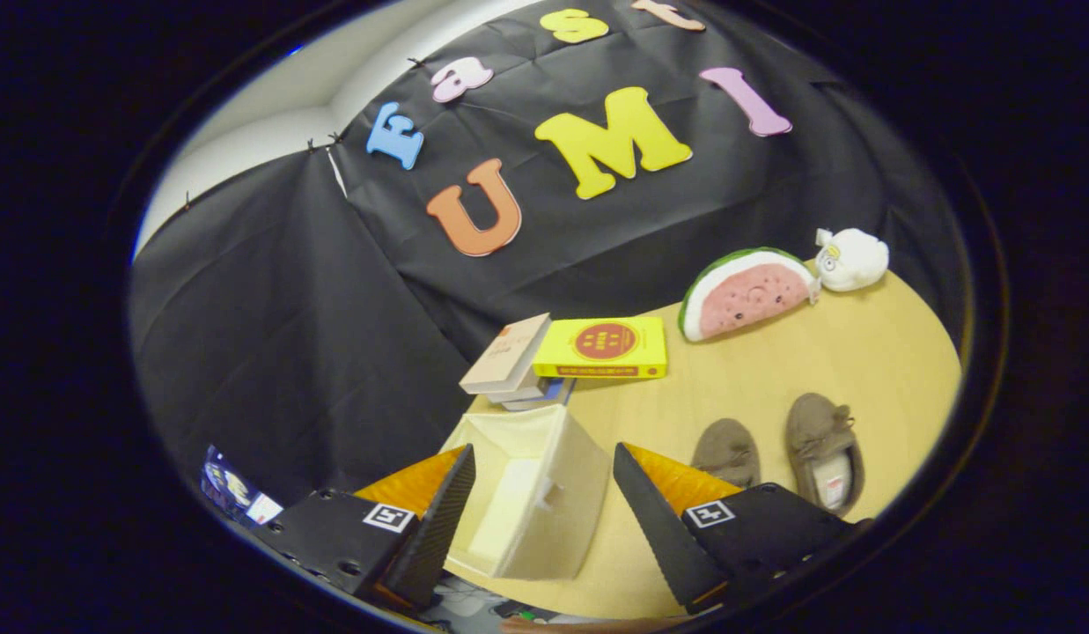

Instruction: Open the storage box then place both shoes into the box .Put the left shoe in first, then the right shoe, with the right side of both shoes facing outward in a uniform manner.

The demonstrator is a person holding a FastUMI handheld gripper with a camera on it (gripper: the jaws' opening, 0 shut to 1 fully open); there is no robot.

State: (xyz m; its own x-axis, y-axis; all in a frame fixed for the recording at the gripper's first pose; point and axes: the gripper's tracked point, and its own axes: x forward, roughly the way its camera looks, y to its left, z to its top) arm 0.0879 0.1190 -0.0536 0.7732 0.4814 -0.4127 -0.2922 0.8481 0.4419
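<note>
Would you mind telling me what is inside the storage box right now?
The storage box, between the open gripper's fingers, shows only pale inner walls and floor; no shoe inside. Its near corner is covered by one finger. Both shoes sit on the table.

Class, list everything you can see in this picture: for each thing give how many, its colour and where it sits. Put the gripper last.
storage box: one, cream, open, between the fingers at the table's near edge
shoes: two, brown, side by side beyond one finger
books: a small pile, yellow one on top, beyond the box
watermelon toy: one, pink and green, at the table's far side
plush toy: one, white, beside the watermelon toy
table: one, light wood
gripper: one, fingers open, astride the box, touching nothing
</note>
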